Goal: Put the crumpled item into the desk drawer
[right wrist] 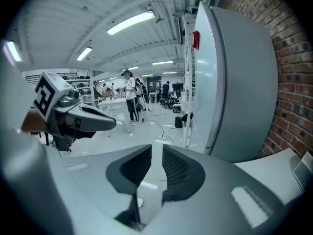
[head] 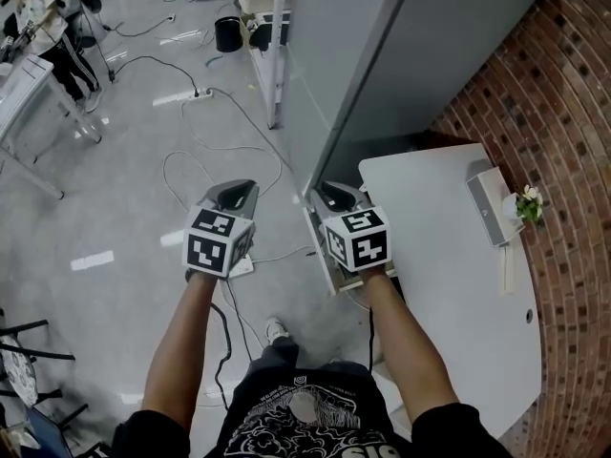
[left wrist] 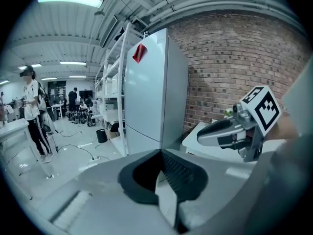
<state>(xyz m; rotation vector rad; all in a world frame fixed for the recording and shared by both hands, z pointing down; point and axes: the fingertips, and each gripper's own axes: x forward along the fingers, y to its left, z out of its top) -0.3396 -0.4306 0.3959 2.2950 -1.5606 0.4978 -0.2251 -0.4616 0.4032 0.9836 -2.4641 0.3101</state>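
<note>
Both grippers are held up side by side above the floor in the head view. My left gripper (head: 237,191) (left wrist: 160,153) has its tips together and holds nothing. My right gripper (head: 336,194) (right wrist: 156,148) stands open by a narrow slot with only floor showing through it. The white desk (head: 449,284) lies to the right of it. A grey box edge (head: 320,256) below the right gripper looks like the desk's open drawer. No crumpled item shows in any view.
A tall grey cabinet (head: 382,65) stands ahead, against a brick wall (head: 563,113). Cables (head: 220,151) and a power strip trail over the floor. A grey box (head: 489,208) and small flowers (head: 528,203) sit on the desk's far edge. A person (head: 48,27) stands far left.
</note>
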